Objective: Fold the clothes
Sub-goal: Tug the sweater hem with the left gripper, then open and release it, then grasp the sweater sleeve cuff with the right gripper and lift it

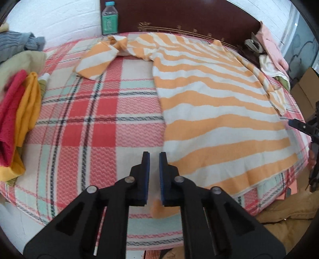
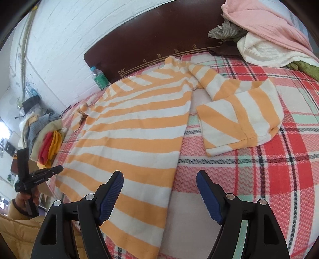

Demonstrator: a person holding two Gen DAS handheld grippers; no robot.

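An orange-and-white striped sweater [image 1: 209, 99] [image 2: 129, 129] lies spread flat on the plaid bed cover [image 1: 89, 119] [image 2: 279, 159]. Both sleeves are out to the sides, one folded back on itself [image 2: 239, 111]. My left gripper [image 1: 153, 154] hovers at the sweater's near hem corner. Its pads stand almost together and nothing shows between the tips. In the right wrist view the left gripper [image 2: 57, 169] sits just off that corner, held by a hand. My right gripper [image 2: 159, 179] is open above the sweater's other side edge near the hem, holding nothing.
A pile of red, yellow and grey clothes [image 1: 18, 111] [image 2: 47, 143] sits on one side of the bed. Pink and white garments [image 2: 269, 35] are heaped by the dark headboard [image 1: 179, 16]. A green-labelled bottle [image 1: 109, 18] stands at the headboard.
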